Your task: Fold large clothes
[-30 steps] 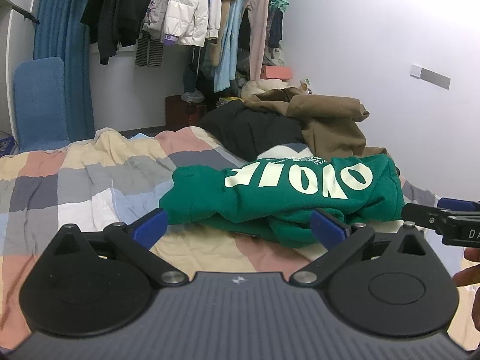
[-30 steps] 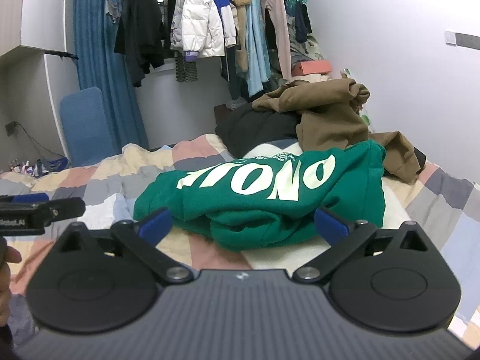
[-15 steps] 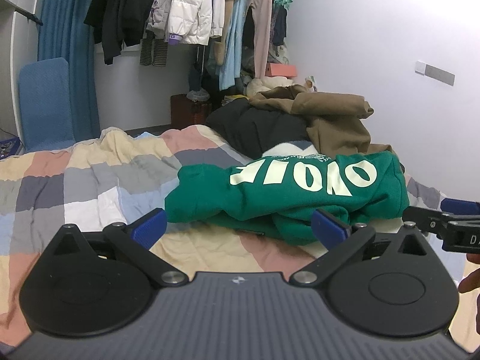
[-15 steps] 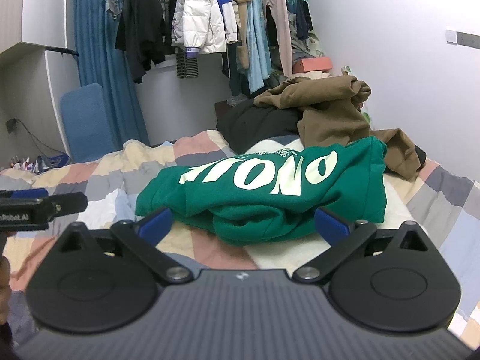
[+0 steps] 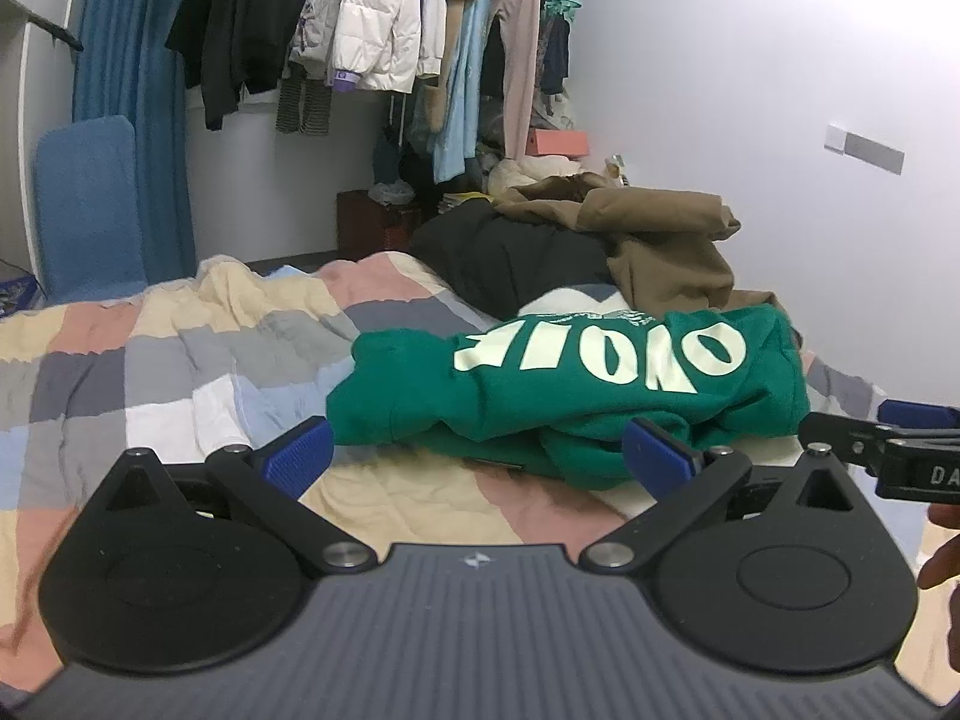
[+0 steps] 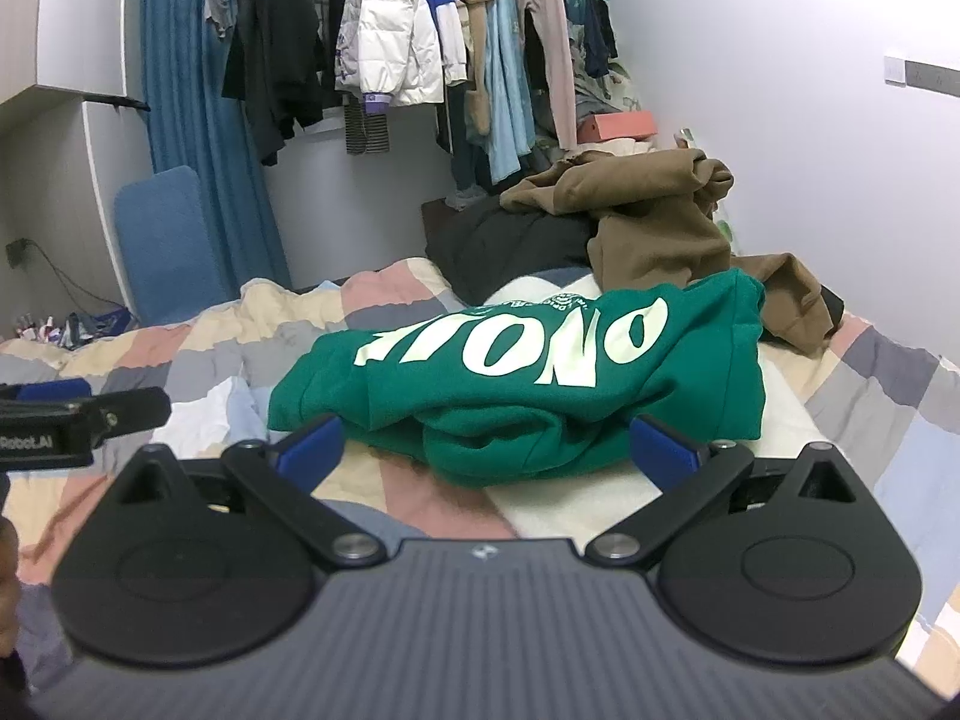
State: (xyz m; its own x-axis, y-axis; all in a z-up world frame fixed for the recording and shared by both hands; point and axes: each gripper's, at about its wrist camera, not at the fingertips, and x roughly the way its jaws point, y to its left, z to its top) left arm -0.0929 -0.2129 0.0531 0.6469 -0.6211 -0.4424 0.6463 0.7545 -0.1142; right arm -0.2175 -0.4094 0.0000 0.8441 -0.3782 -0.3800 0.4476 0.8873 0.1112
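Right, the green sweatshirt [image 5: 576, 384] lies bunched on my checked quilt [image 5: 180, 360], at twelve o'clock of both claws. Left gripper [image 5: 477, 459] and right gripper [image 6: 489, 447] are spread, empty. Brown garment [image 6: 654, 222] sits at one o'clock.

A home bedroom: checked quilt [image 5: 180, 372] on a bed, clothes rail [image 6: 420, 48] crowded with hanging garments
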